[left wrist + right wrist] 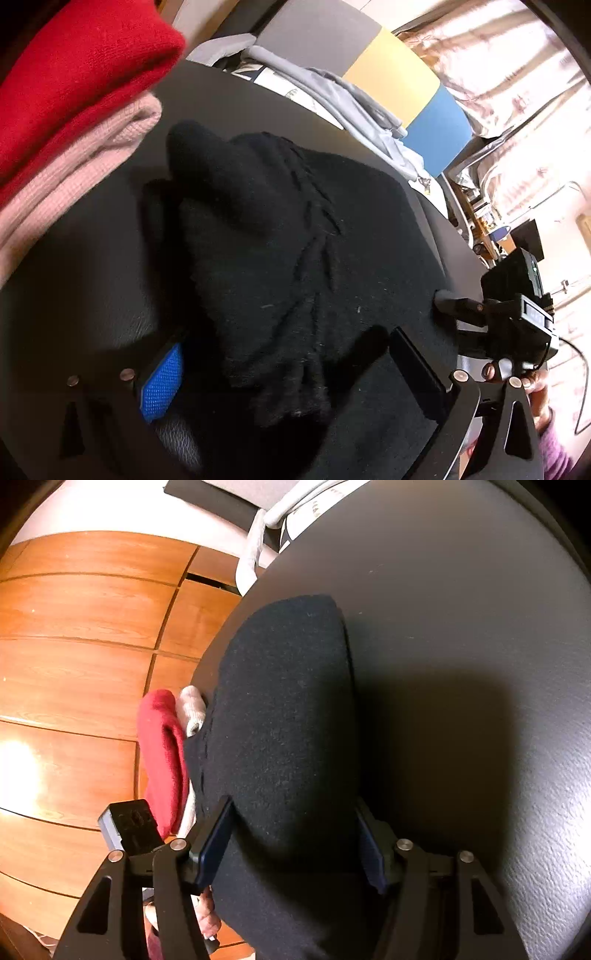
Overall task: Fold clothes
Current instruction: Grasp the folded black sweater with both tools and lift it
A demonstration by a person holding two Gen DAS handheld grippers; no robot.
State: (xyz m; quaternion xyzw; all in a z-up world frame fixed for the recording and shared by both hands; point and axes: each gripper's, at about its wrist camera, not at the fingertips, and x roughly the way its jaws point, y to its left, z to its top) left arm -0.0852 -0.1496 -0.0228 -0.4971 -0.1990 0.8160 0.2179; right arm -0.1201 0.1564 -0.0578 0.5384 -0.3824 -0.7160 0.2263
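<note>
The dark round table (461, 602) curves away to its rim on the far side in the left wrist view, and in the right wrist view its edge runs close along the left of the black knit garment (295, 258). Bare tabletop lies open to the right of the garment in the right wrist view — a wide, shadowed stretch with nothing on it.

The black knit garment lies on the table in a bunched heap, with a raised cable pattern down its middle and a loose flap rucked up toward the far left (left wrist view). From the right wrist camera it shows as a smooth rounded fold reaching away from the fingers.

The left gripper (284, 380) has its jaws spread wide, released, with the garment lying between its blue-padded finger (162, 384) and the dark one; the pads do not press on it. The right gripper (291, 845) straddles the fold with its jaws parted; both pads sit at the cloth's flanks, and I cannot tell whether they pinch it.

A stack of folded knits — a red sweater (81, 74) over a pink sweater (74, 166) — sits just beside the garment, crowding the left gripper's side. Grey clothing (332, 92) lies beyond the table's far rim. A wooden floor (81, 646) shows below the edge.
</note>
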